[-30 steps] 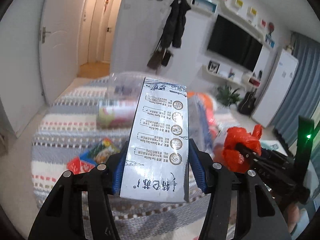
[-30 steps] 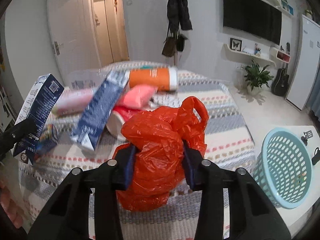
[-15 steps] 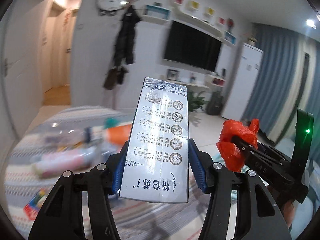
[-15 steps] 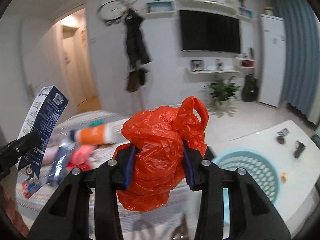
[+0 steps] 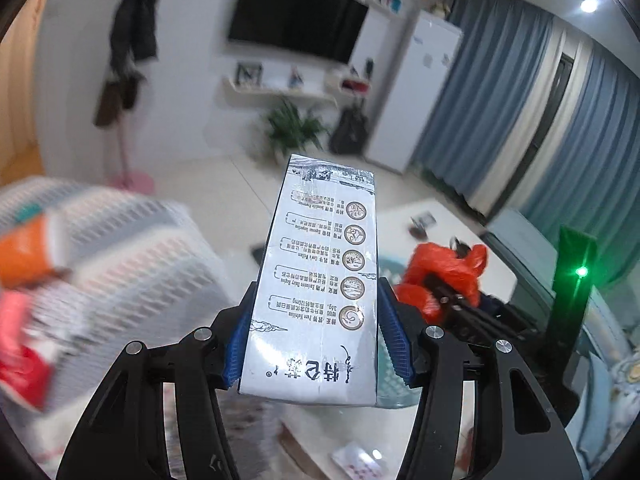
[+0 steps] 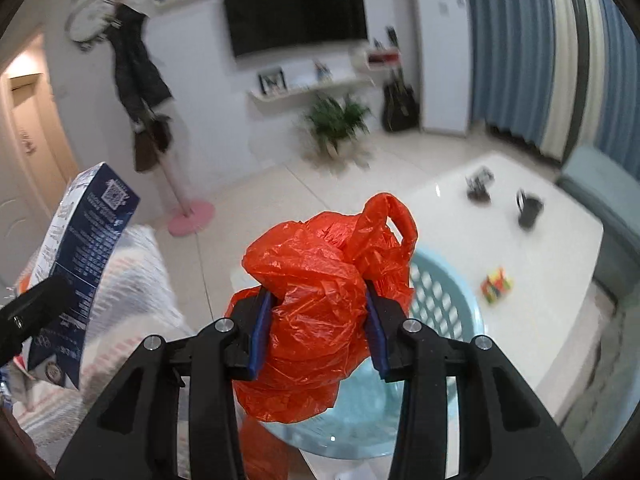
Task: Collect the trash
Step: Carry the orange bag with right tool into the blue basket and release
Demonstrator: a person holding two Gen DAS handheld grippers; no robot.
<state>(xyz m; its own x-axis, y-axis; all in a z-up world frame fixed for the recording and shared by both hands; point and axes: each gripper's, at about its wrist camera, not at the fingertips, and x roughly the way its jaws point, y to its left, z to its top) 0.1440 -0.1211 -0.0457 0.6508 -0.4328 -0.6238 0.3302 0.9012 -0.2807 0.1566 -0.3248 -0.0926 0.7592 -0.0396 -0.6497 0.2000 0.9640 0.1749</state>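
Right wrist view: room has swung sideways since a second ago; striped bed (image 6: 132,280), earlier straight ahead, now off left of gripper. Pale blue basket (image 6: 440,300) on white table (image 6: 520,240) now directly beyond and below right gripper (image 6: 318,330), probably near drop point, though blur hides exact gap. Jaws remain clamped on crumpled orange bag (image 6: 320,300). Left gripper (image 5: 312,340) still pinches milk carton (image 5: 320,280) upright; basket edge shows just behind its right finger.
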